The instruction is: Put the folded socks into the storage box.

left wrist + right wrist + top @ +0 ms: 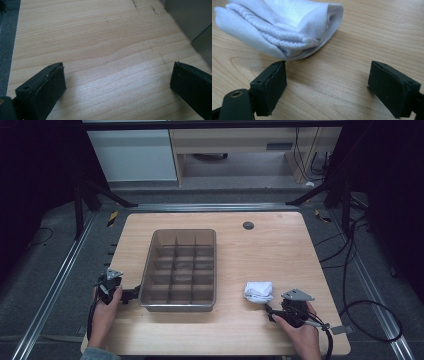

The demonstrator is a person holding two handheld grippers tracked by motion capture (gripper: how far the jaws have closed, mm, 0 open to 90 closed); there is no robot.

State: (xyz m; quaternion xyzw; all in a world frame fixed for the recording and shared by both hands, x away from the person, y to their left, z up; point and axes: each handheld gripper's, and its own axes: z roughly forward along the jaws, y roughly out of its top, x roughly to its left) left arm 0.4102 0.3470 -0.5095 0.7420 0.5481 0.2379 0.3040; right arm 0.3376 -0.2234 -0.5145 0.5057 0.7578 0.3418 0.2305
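Wooden table [265, 245] carried grey divided tray [179, 270] left of middle; folded white cloth [258, 291] lay near front right.

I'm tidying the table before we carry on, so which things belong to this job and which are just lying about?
In the job:
- folded white sock
- right gripper, fingers open just short of the sock
- grey divided organiser tray

Lying about:
- left gripper, open over bare table
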